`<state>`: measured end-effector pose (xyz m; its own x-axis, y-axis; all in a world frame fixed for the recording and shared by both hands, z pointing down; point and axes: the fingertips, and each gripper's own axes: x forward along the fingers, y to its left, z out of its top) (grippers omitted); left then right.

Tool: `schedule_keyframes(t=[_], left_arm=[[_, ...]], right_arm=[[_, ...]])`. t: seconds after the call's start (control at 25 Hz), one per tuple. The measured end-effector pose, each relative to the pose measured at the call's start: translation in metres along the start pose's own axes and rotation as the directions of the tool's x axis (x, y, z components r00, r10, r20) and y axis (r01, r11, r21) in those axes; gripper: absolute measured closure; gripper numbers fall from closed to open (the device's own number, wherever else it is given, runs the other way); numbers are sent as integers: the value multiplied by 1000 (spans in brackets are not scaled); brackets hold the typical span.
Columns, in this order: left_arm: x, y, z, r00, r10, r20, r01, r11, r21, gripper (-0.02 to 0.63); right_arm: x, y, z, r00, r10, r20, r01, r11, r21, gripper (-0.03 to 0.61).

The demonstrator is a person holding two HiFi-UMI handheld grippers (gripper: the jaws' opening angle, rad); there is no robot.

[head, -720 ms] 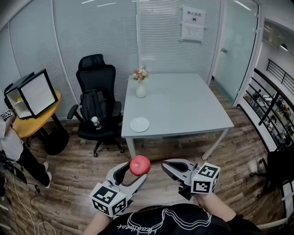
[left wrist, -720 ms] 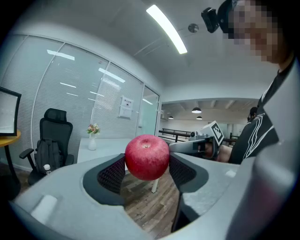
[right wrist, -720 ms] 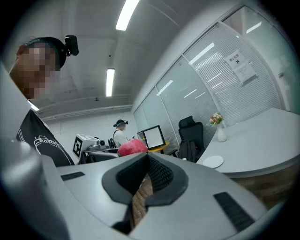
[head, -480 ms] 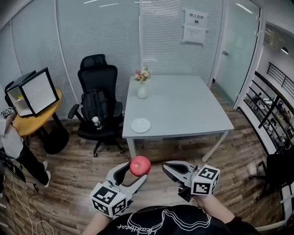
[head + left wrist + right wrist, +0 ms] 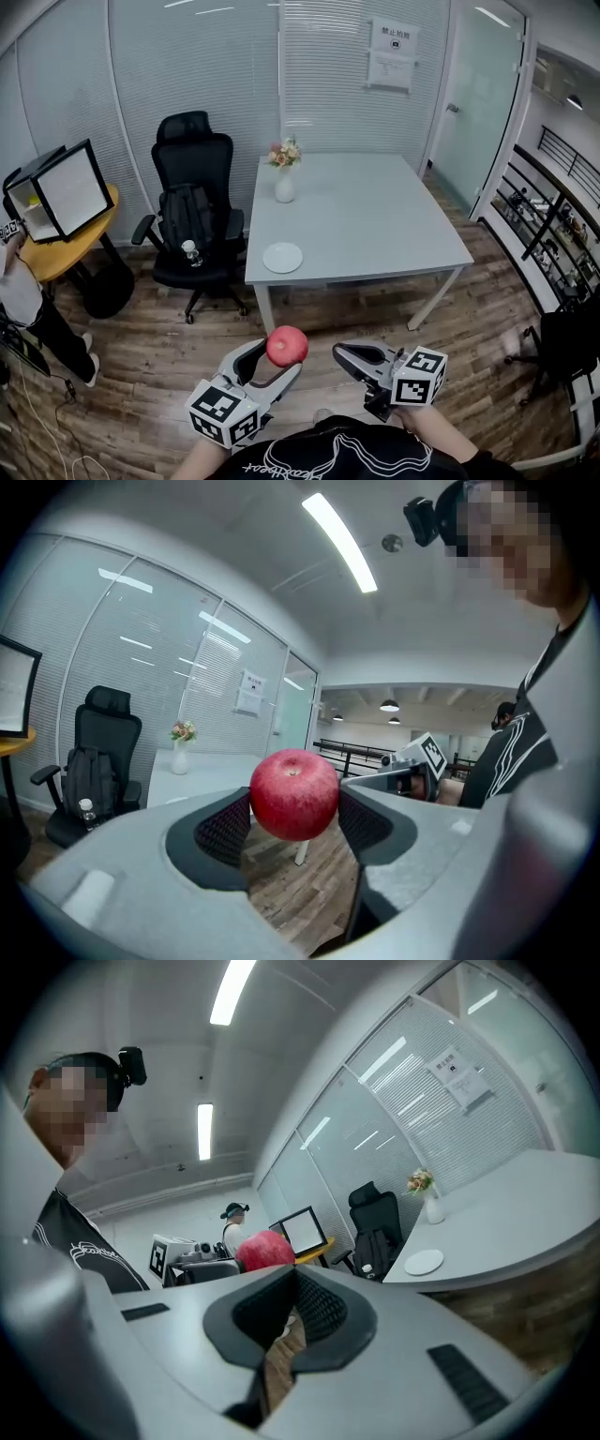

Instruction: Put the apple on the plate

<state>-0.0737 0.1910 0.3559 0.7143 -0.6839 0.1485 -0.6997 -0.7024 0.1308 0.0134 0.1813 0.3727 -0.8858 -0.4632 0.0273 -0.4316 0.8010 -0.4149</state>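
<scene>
Left gripper [image 5: 274, 361] clamped across apple [image 5: 287, 346] at its girth — likely firm, smooth, bruisable. Right gripper [image 5: 341, 353] — jaws together, empty.

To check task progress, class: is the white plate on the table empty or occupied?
Empty: the plate lies bare; the apple sits clamped in the left gripper.

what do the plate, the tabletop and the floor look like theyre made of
Plate: likely glazed ceramic, plain white and smooth; could be plastic.
Tabletop: seemingly laminate or painted board, flat pale grey, matt.
Floor: wood or wood-look planks, brown grain, visible seams.
</scene>
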Motion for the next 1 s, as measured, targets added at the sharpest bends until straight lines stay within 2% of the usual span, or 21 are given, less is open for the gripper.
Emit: schedule_keyframes(t=[0.16,0.48,0.72,1.0], left_arm=[[7,7,-2,1000,3,-13,-3,1000,-4,313],[31,37,-4,999,30,-43,-31,999,-16,313],[63,80,-2,996,55,-74,-57,998,-34,313],[117,134,15,992,84,-94,-88,995,-39,313]], right_arm=[[3,-10,3,1000,-3,20,3,1000,17,569],[27,-37,18,998,50,38,-52,998,43,569],[58,-81,32,998,64,28,-66,995,75,569],[94,-145,66,996,84,26,-86,994,74,569]])
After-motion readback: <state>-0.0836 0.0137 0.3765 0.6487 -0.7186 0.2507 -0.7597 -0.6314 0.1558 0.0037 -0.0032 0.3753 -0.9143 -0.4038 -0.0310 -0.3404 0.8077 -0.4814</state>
